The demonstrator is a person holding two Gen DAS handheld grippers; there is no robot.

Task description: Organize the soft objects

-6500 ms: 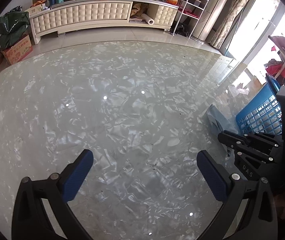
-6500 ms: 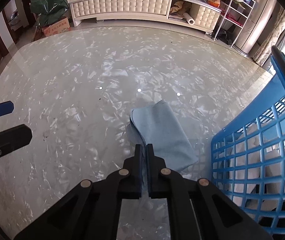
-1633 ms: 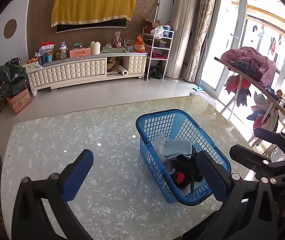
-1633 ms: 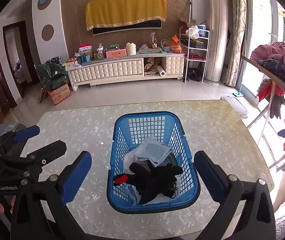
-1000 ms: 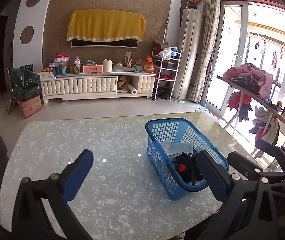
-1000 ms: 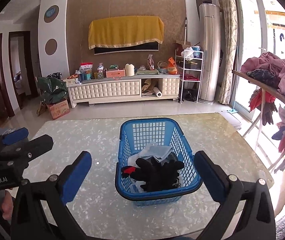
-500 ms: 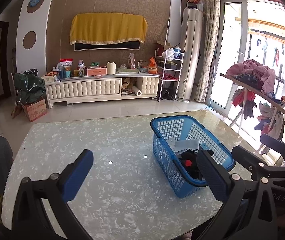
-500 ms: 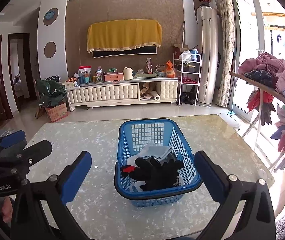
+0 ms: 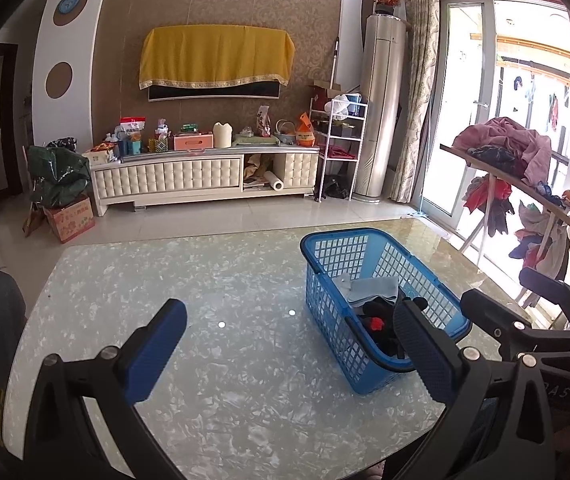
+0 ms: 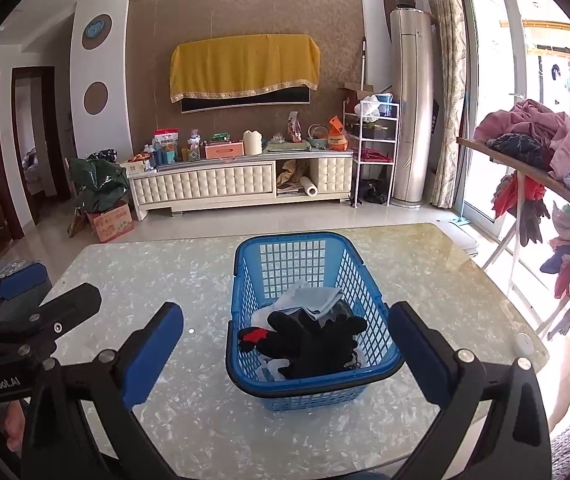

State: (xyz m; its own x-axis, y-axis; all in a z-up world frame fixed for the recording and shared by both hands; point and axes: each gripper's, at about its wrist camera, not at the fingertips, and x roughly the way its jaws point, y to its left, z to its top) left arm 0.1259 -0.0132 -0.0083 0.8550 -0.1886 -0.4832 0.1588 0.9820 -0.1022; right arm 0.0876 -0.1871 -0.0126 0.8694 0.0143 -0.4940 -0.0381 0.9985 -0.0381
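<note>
Fingers of the left gripper [image 9: 291,354] and right gripper [image 10: 287,350] gape, empty; centre-frame blue basket [image 10: 377,302] holds limp black glove [image 10: 313,340], best pinched mid-fold.

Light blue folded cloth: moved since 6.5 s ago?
Yes. It lay on the marbled table left of the blue plastic basket; now the light blue folded cloth lies inside it.
</note>
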